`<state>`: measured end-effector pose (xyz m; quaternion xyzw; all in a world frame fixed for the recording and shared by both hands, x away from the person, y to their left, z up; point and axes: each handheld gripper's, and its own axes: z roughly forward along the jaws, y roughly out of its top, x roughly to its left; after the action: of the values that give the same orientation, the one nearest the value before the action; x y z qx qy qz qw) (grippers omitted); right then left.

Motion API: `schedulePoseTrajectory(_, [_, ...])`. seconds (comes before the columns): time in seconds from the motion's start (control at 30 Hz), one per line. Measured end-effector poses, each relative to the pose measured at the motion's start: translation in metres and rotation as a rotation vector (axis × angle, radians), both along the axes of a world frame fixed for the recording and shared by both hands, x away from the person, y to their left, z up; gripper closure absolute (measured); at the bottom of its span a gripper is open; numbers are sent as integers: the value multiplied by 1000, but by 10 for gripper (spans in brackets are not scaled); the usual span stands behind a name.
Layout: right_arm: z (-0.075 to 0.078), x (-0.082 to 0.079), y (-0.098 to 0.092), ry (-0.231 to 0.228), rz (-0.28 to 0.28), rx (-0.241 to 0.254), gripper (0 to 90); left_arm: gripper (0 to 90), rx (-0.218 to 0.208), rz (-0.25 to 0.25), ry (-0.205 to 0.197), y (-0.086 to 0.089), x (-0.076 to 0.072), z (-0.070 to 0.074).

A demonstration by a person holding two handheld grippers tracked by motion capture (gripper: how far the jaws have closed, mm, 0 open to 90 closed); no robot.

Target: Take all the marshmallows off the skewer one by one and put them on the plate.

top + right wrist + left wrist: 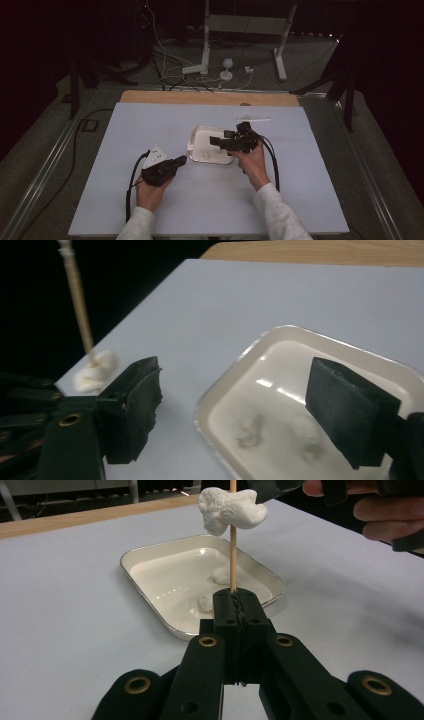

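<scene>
On the pale table (125,200) in the high view, a white tray (199,134) lies near the middle. The left gripper (181,160) rests just beside the tray's near left corner, its tip toward the tray. The right gripper (216,142) hovers over the tray, pointing left; a white stick-like item (253,119) lies beyond it, too small to identify.

Left gripper view: the jaws are pressed together on the lower end of a wooden skewer (232,545), which stands upright. A white marshmallow (231,509) is threaded on the skewer, well above the jaws. Behind them the tray (150,555) holds two more marshmallows (222,575). The right hand (385,515) is at the upper right, close to the threaded piece.

Right gripper view: the right gripper (232,405) has its jaws wide apart with nothing between the pads. Below them the tray (225,385) contains the two loose marshmallows (247,430), blurred. The skewer (77,295) with its threaded marshmallow (95,371) appears at the left.

Judged step: one piece has been threaded and let go; picking the next is in hand. The next move calls for lowering the open jaws around one loose marshmallow, closing gently so as not to crush it, then lining it up with the skewer's free tip while the left gripper keeps the skewer steady.
</scene>
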<state>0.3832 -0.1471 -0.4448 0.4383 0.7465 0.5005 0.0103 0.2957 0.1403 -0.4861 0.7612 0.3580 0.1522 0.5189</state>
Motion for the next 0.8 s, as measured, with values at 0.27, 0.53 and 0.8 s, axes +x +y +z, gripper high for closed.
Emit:
schedulePoseTrajectory(0.27, [3,-14,19,-26,63,10,194,900,-15,-4,1,-2,0,0])
schedulePoseTrajectory(0.53, [1,-24,39,-42,119,14,214,900,-32,-6,1,-2,0,1])
schedulePoseTrajectory(0.8, [-2,-30,51,-69,146,18,310,900,-44,-15,0,-4,-1,2])
